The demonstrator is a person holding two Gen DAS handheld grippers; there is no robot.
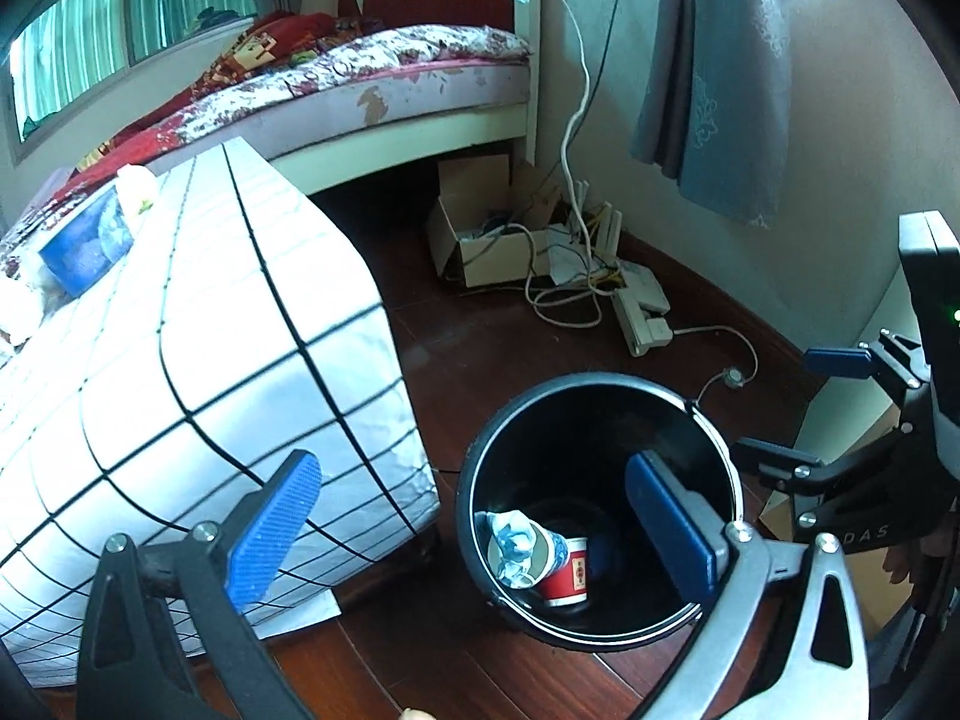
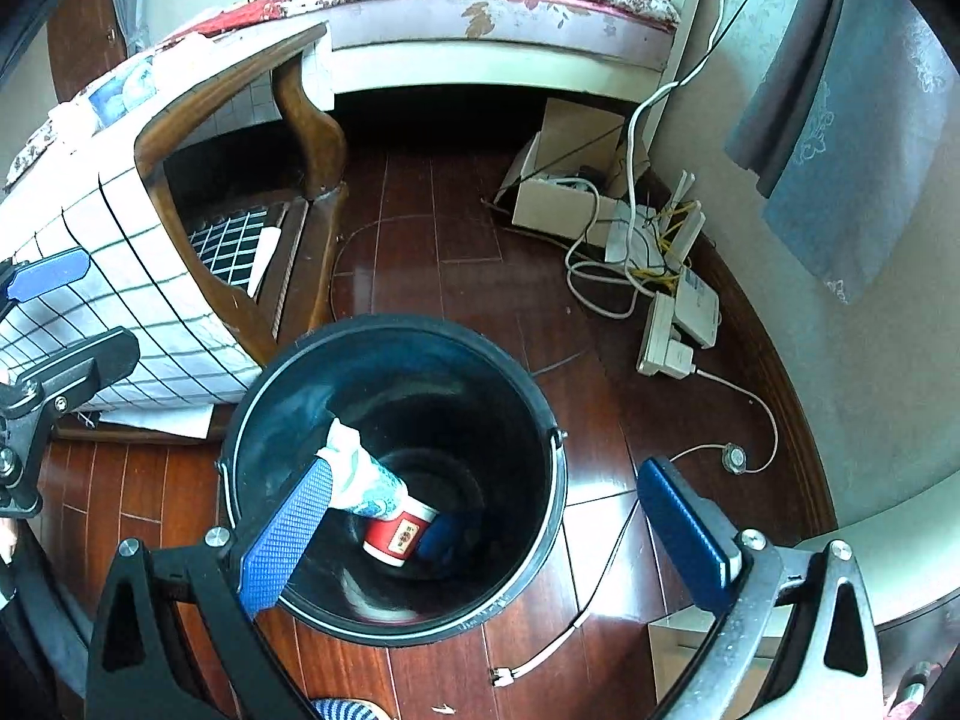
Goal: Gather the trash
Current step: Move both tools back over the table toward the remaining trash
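A black trash bin point(image 1: 480, 480) point(image 2: 558, 480) stands on the dark wood floor. Inside it lie a red and white paper cup point(image 1: 564, 576) point(image 2: 399, 534) and a crumpled white and blue wrapper point(image 1: 516, 546) point(image 2: 360, 480). My left gripper point(image 1: 474, 528) is open and empty, its right finger over the bin's mouth. My right gripper point(image 2: 486, 534) is open and empty above the bin. The right gripper also shows at the right edge of the left wrist view point(image 1: 840, 414). The left gripper shows at the left edge of the right wrist view point(image 2: 54, 312).
A low table with a white grid-pattern cloth point(image 1: 180, 360) point(image 2: 120, 276) stands left of the bin, with a blue tissue box point(image 1: 84, 246) on it. A bed point(image 1: 372, 84) lies behind. A cardboard box point(image 1: 480, 240), cables and a power strip point(image 1: 642, 312) point(image 2: 666, 342) sit by the wall.
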